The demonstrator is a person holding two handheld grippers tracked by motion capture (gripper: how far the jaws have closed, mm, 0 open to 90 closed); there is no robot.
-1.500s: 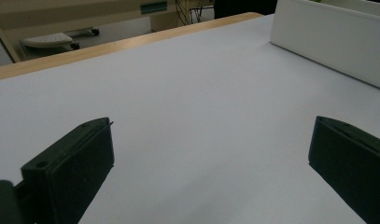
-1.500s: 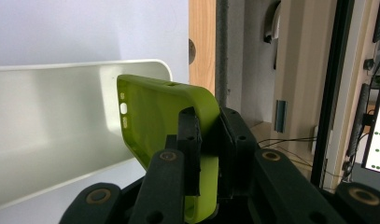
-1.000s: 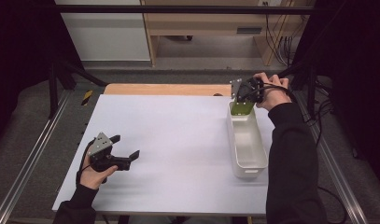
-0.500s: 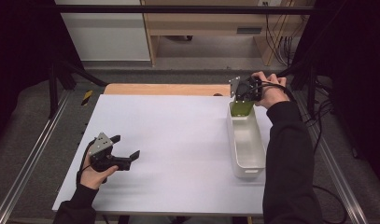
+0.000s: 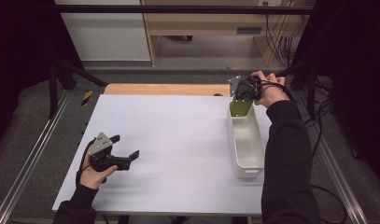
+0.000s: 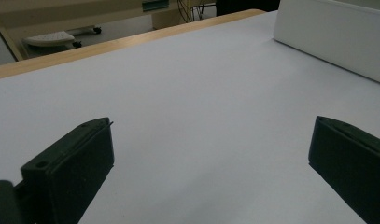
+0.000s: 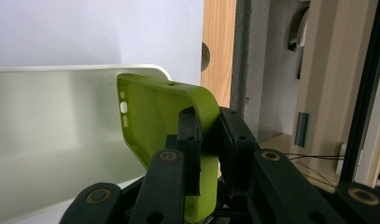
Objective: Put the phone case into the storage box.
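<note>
A lime green phone case (image 7: 155, 121) is pinched by its edge between the jaws of my right gripper (image 7: 207, 135), which is shut on it. In the high view that gripper (image 5: 243, 93) holds the green case (image 5: 240, 108) over the far end of a long white tray (image 5: 247, 163) at the right of the table. My left gripper (image 5: 124, 147) rests near the table's front left, its jaws wide apart with nothing between them. In the left gripper view the two black fingers (image 6: 71, 168) stand over bare white table, and the tray's wall (image 6: 327, 37) shows far off.
The white tabletop (image 5: 178, 140) has a wooden strip (image 5: 164, 88) along its far edge. Metal rails run along both sides. A wooden bench and cables stand beyond the table. A yellow-black object (image 5: 87, 97) lies off the far left corner.
</note>
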